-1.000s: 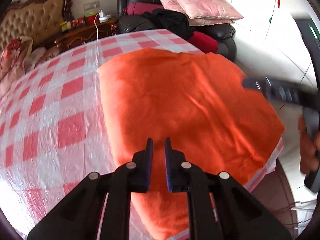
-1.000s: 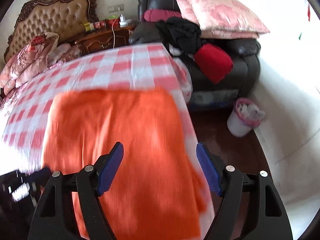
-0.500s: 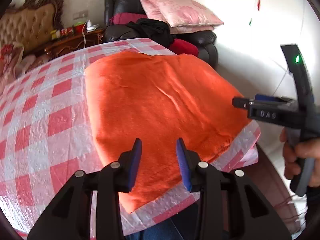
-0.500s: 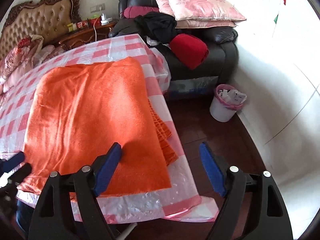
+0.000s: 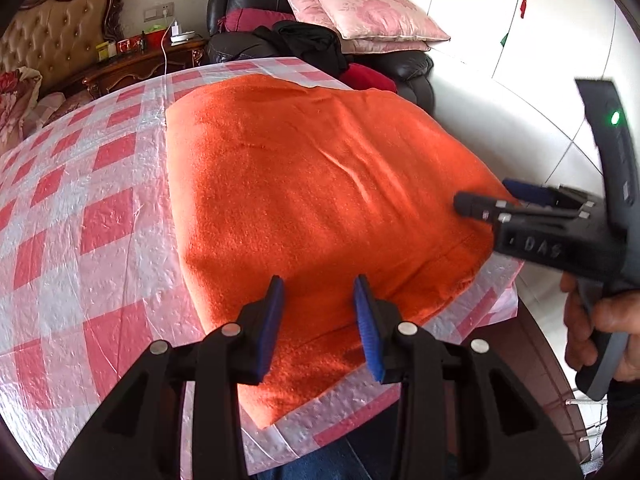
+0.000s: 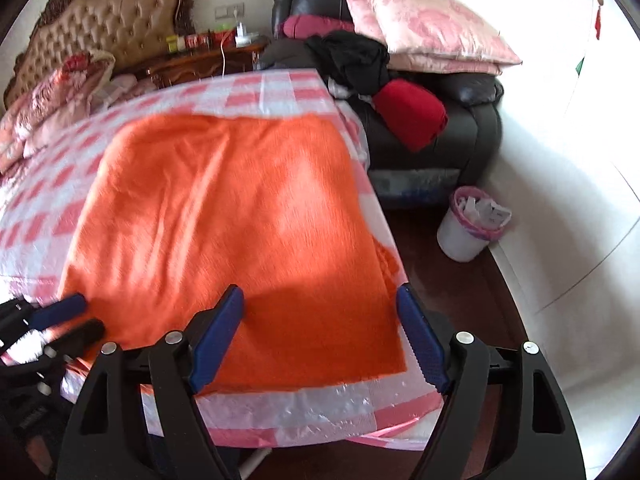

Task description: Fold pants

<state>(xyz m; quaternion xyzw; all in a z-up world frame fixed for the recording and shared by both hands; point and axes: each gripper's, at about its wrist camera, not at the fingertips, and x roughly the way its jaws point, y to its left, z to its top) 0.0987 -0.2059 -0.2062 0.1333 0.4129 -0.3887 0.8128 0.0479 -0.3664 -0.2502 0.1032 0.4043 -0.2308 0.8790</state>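
Observation:
The orange pants (image 5: pixel 312 184) lie folded flat on the pink-checked table cover (image 5: pixel 80 220), reaching its near right corner; they also show in the right wrist view (image 6: pixel 224 216). My left gripper (image 5: pixel 318 308) is open and empty, just above the pants' near edge. My right gripper (image 6: pixel 320 320) is wide open and empty over the pants' near right corner. The right gripper also shows from the side in the left wrist view (image 5: pixel 492 204), at the pants' right edge. The left gripper's tips show at the lower left of the right wrist view (image 6: pixel 76 316).
A black sofa (image 6: pixel 452 128) with pink pillows (image 6: pixel 420 28), dark clothes and a red cushion stands behind the table. A white bin (image 6: pixel 468 224) stands on the dark floor to the right. A headboard (image 6: pixel 108 28) and wooden nightstand stand at the back left.
My left gripper has opened from nearly shut and drawn back toward the pants' near edge. My right gripper stayed open and moved in over the near right corner.

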